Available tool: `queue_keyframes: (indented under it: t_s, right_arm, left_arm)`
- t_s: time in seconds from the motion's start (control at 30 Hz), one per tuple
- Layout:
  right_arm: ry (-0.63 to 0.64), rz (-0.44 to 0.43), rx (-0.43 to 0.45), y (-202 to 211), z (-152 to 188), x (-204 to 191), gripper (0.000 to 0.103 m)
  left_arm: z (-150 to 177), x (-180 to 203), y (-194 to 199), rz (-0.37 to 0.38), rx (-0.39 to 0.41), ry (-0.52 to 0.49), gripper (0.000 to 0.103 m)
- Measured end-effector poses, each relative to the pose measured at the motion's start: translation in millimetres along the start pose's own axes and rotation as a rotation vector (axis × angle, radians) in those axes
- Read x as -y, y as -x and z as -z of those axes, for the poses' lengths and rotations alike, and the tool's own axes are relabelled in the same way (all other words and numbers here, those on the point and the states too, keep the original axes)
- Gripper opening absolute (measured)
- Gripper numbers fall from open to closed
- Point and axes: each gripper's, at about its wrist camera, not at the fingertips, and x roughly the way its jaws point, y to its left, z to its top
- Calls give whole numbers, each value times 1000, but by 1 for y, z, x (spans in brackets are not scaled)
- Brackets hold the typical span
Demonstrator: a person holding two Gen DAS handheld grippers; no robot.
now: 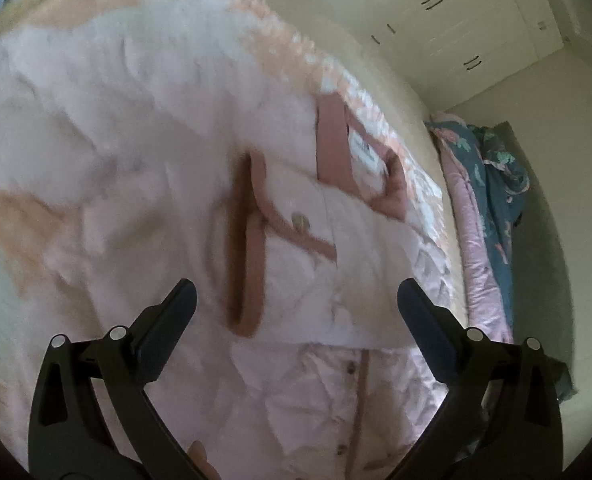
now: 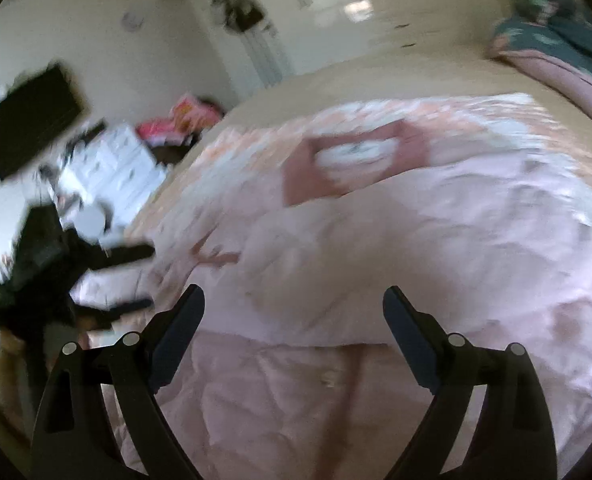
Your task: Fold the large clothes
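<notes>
A large pale pink padded coat point(image 1: 167, 184) with darker pink trim lies spread on the bed, partly folded over itself. Its collar point(image 1: 336, 148) and a buttoned pocket flap point(image 1: 300, 220) show in the left wrist view. My left gripper point(image 1: 296, 300) is open and empty just above the coat. The coat point(image 2: 416, 240) also fills the right wrist view, blurred, with the collar point(image 2: 356, 152) at the far side. My right gripper point(image 2: 293, 304) is open and empty above the coat's near fold. The left gripper point(image 2: 135, 276) shows blurred at the left of the right wrist view.
The coat lies on a peach patterned bedspread point(image 1: 279, 36). A teal and pink quilt point(image 1: 492, 184) is bunched at the bed's far edge. White wardrobe doors point(image 1: 456, 20) stand behind. A dark screen point(image 2: 31, 120) and a cluttered white dresser point(image 2: 111, 168) are beside the bed.
</notes>
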Motion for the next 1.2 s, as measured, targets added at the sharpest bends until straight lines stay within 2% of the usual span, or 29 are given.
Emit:
queue_keyframes:
  t_s: [0.07,0.17,0.3,0.57,0.6,0.63,0.67,0.7,0.73,0.77,0.93,1.07,1.13,1.2]
  right_arm:
    - [-31,46,38,18,0,17,90]
    - [-55,123,47,35,4,37,90]
    - [-113,143,73,52,10,63,90]
    - [-159,185,82,69,22,88,90]
    - [-167,191,81,70,22,91,90]
    - [-173,201,79,72,23,93,90]
    - [-178,216,77,73,22,96,90]
    - [-183,222,77,74,22,99,90]
    - [-188,229,77,76,21,100,90]
    - [-189,236,80,78,22,101,90]
    - [-202,252,95,81,14,105,90]
    - [-180,257,103,77,5,105,90]
    - [-167,265,92,70,1,104,90]
    - [-156,268,80,63,-3,103,90]
  left_arm:
    - [5,-3,-12,13,-28,33,94]
    - [13,-7,-28,6,-54,78,94]
    - [22,-7,-42,-3,-52,111,94]
    - [14,1,-57,-77,-24,79,93]
    - [12,3,-58,-86,-18,61,90]
    - [9,5,-58,-107,-11,43,77]
    - [7,5,-57,-123,-5,30,57]
    - [3,6,-56,-130,7,8,49]
    - [1,7,-55,-127,17,-2,29]
    - [-4,10,-51,-124,33,-21,20]
    - [-31,45,-18,-103,138,-165,12]
    - [-48,64,4,-110,219,-257,11]
    - [-50,59,0,-139,221,-282,11]
    - [-47,43,-13,-167,174,-264,11]
